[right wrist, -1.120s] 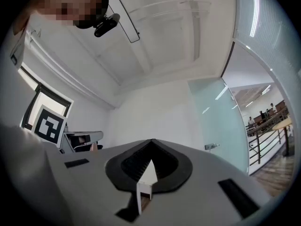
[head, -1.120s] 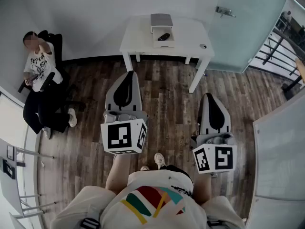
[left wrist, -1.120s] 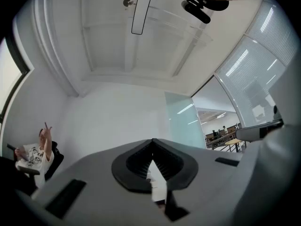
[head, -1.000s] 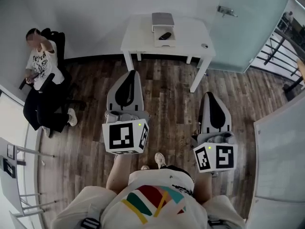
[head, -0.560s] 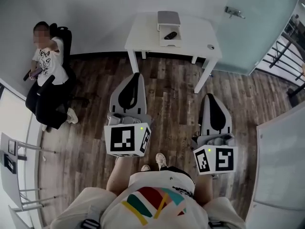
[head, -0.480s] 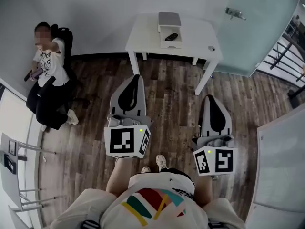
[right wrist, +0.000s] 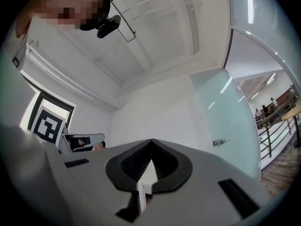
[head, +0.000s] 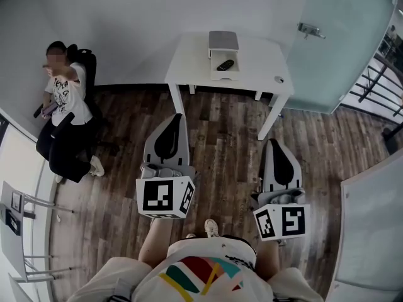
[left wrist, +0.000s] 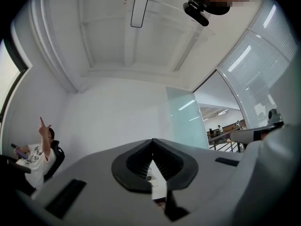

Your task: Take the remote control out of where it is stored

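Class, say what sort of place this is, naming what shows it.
Probably an office-like room: a white table, a frosted glass door, and a person seated on a black chair.

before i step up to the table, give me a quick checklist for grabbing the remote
1. Drawer open: ok, pulled out on the table.
2. Remote exposed: ok, lies uncovered in the drawer.
3. Left gripper empty: ok, jaws together on nothing.
4. Right gripper empty: ok, jaws together on nothing.
5. Jaws ready to grasp: not ok, both shut.
6. Close enough: not ok, both grippers hang over the floor, short of the table; the seated person is off to the left.
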The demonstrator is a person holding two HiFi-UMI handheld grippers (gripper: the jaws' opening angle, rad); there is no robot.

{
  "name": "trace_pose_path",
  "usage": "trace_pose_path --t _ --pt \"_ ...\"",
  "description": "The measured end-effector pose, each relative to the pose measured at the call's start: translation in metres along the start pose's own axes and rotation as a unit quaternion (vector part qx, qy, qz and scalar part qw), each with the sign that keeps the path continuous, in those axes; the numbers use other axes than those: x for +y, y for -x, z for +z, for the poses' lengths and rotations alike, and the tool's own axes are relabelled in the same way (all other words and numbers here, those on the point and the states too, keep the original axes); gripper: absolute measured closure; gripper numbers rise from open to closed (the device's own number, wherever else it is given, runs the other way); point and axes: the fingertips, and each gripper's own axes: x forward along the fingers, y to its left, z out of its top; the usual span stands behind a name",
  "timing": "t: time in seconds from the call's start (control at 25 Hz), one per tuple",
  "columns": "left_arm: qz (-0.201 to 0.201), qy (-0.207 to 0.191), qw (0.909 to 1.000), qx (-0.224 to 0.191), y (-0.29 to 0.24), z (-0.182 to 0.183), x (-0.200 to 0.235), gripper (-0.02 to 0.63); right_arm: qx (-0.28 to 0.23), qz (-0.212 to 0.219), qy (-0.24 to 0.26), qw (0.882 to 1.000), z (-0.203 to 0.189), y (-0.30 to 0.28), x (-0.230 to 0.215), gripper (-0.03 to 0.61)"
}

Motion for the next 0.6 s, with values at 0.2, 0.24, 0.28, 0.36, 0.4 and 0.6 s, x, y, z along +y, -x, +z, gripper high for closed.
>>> trace_pose_path --t 0.2,0.24,0.28,0.36,0.4,0.6 --pt "0.009 -0.009 0.9999 0.002 -0.011 -0.002 -0.012 0.607 -0.006 0.009 -0.011 1.0 -0.002 0.0 -0.02 0.578" --pt "0.009 -0.013 0.9999 0.004 -0.012 -0.003 -0.015 0.607 -0.006 0.01 -0.013 1.0 -0.002 0.001 -0.024 0.578" --pt "0.009 -0.018 0.9998 0.005 -0.013 -0.003 -0.019 0.607 -0.007 0.009 -0.016 1.0 -0.002 0.002 -0.029 0.578" --pt "0.009 -0.025 0.9996 0.006 -0.014 -0.002 -0.024 0.607 -0.009 0.007 -0.022 1.0 -0.003 0.004 -0.036 0.578" --pt "0.011 -0.027 0.9996 0.006 -0.015 -0.001 -0.025 0.607 -0.01 0.007 -0.025 1.0 -0.004 0.005 -0.039 0.578" --pt "0.022 -0.019 0.9996 -0.002 -0.022 -0.001 -0.015 0.607 -0.017 0.011 -0.019 1.0 -0.004 -0.001 -0.042 0.578"
